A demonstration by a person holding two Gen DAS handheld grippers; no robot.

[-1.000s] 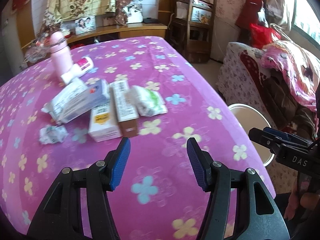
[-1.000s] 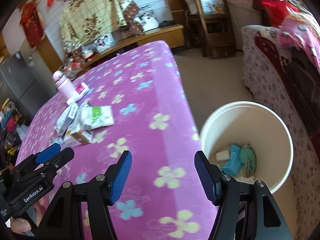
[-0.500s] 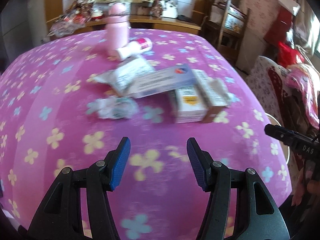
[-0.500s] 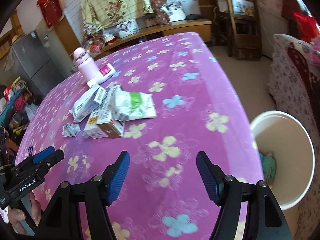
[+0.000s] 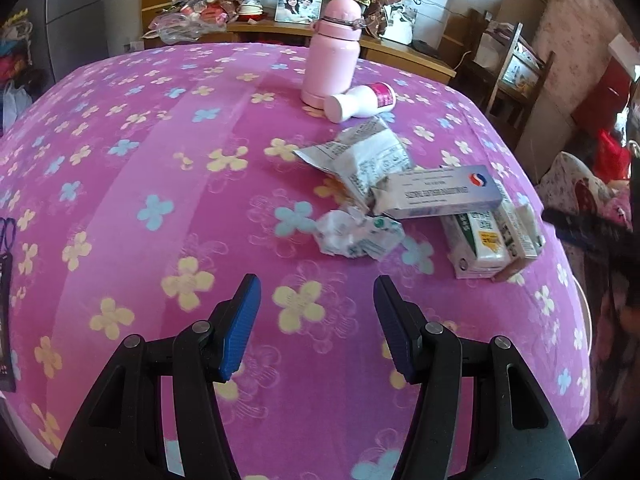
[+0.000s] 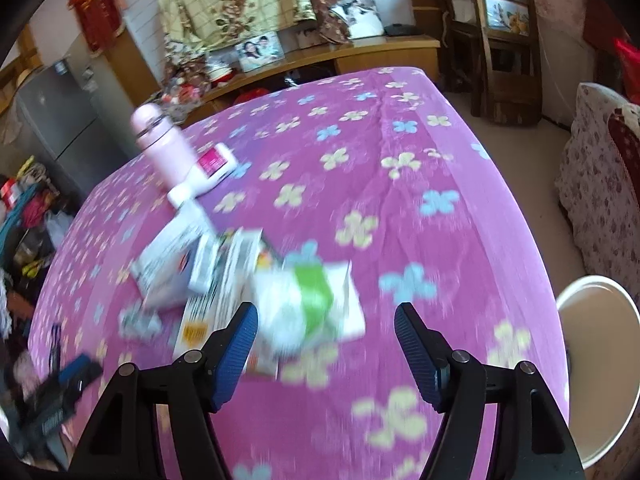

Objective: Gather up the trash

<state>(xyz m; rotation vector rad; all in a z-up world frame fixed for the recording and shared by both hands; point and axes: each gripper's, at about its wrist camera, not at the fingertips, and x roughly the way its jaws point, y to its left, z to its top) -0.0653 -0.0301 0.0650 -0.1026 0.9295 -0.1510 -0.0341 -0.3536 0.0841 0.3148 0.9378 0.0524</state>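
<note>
A pile of litter is lying on the counter (image 5: pixel 120 184), which is draped in a magenta cloth printed with yellow and blue flowers. The left gripper (image 5: pixel 316 324) is hovering low over the cloth with its blue-padded fingers (image 5: pixel 240 328) spread wide and holding nothing. Just ahead of them and slightly right, a crumpled white paper wad with green print (image 5: pixel 356 234) is sitting on its own, with a strip of bare cloth between it and the fingertips. Behind the wad, a torn silver printed wrapper (image 5: pixel 364 160), a long white-and-blue cardboard carton (image 5: pixel 440 196) and smaller white boxes (image 5: pixel 480 244) are lying heaped toward the counter's right edge. An upright pale pink flask (image 5: pixel 332 52) and a toppled white bottle with a pink label (image 5: pixel 360 104) are standing near the far edge. The counter's left half is offering open room.

The right gripper (image 6: pixel 326 348) is also spread and holding nothing, over a blurred white-and-green packet (image 6: pixel 308 308) lying between its fingers. Off the counter's right edge, a white round bin (image 6: pixel 600 360) is standing on the floor.
</note>
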